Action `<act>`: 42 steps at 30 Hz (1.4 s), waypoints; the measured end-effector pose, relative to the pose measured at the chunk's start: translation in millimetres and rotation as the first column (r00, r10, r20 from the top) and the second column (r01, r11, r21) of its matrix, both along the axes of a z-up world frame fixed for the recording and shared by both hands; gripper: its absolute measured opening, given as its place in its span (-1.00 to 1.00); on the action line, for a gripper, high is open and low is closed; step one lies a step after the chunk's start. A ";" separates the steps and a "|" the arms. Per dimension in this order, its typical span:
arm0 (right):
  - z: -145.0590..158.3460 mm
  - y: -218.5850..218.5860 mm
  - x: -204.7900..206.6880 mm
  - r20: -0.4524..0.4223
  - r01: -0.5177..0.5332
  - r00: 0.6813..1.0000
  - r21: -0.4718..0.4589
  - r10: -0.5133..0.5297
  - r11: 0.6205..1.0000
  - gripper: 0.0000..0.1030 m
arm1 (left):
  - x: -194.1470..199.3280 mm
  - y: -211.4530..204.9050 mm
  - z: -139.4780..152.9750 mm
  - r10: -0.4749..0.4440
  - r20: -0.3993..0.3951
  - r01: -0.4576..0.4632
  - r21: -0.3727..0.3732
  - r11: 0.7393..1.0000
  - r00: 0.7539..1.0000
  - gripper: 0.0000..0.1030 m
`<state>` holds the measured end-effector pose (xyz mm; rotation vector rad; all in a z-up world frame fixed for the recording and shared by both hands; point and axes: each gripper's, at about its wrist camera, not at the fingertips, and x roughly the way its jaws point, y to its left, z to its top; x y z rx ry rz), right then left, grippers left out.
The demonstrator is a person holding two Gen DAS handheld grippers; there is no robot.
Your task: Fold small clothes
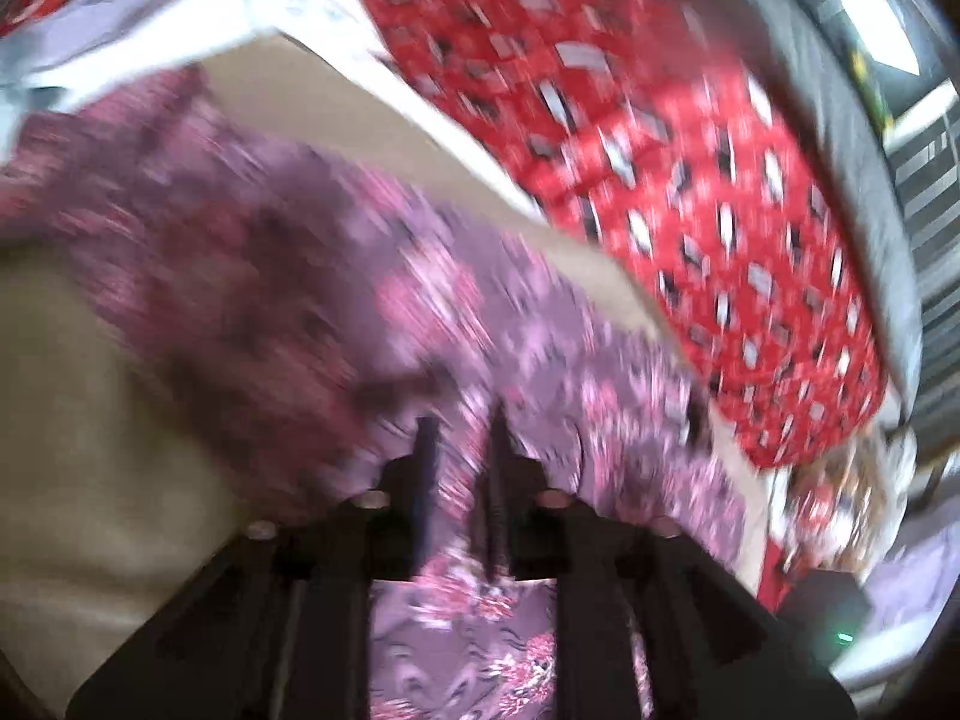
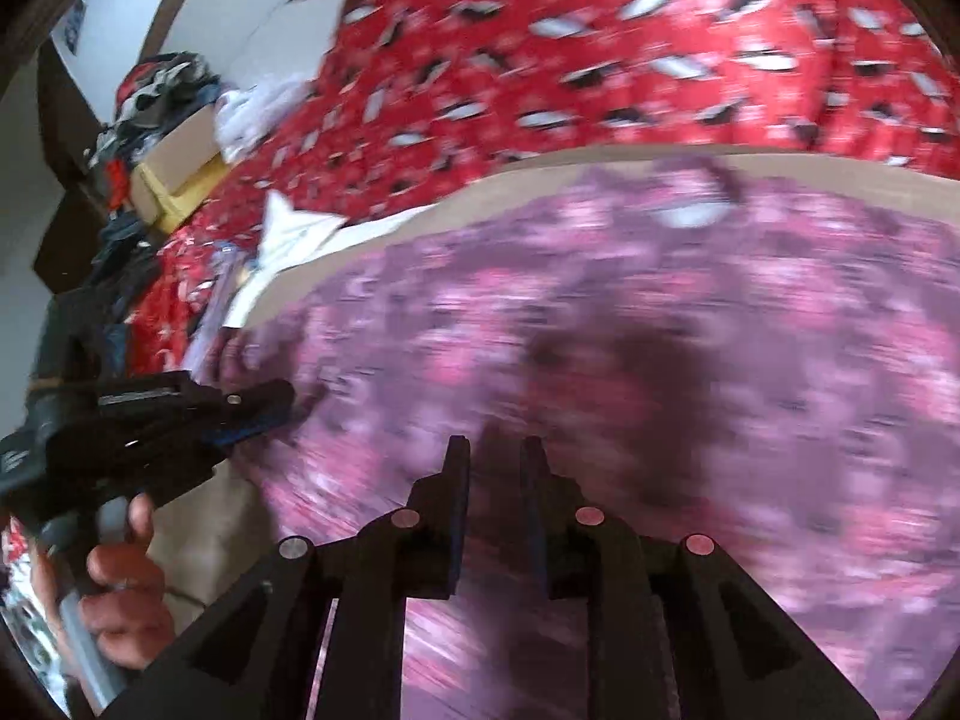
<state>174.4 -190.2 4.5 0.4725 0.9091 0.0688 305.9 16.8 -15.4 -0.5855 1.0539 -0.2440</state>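
Heavy blur smears the purple flowered garment (image 2: 600, 324) in both views, so its folds and edges can't be read. Whether cloth sits between the right claw (image 2: 492, 450) tips is unclear. The clothes pile (image 2: 150, 102) far left is too small to sort. The person's hand (image 2: 120, 588) is cut off by the edge.

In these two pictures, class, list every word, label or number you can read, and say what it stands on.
None can be read.
White packaging, upper left of the right wrist view: a dark blue mark, too blurred to read.
White paper, top of the left wrist view: faint print, too blurred to read.
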 end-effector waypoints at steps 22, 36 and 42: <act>-33.2 51.1 26.6 0.071 -0.089 0.993 -0.033 0.091 0.995 -0.59 | 61.8 188.9 -44.9 0.105 -0.176 -0.107 -0.004 0.994 0.979 -0.79; -11.9 46.5 22.2 0.029 -0.081 0.996 -0.026 0.081 0.996 -0.53 | 40.4 115.9 11.9 -0.005 -0.168 -0.056 -0.350 0.935 0.986 -0.90; 6.7 -1.3 -16.9 0.041 0.020 0.999 -0.244 -0.011 0.970 -0.36 | 33.2 33.3 26.7 -0.106 -0.158 0.043 -0.360 0.932 0.982 -0.90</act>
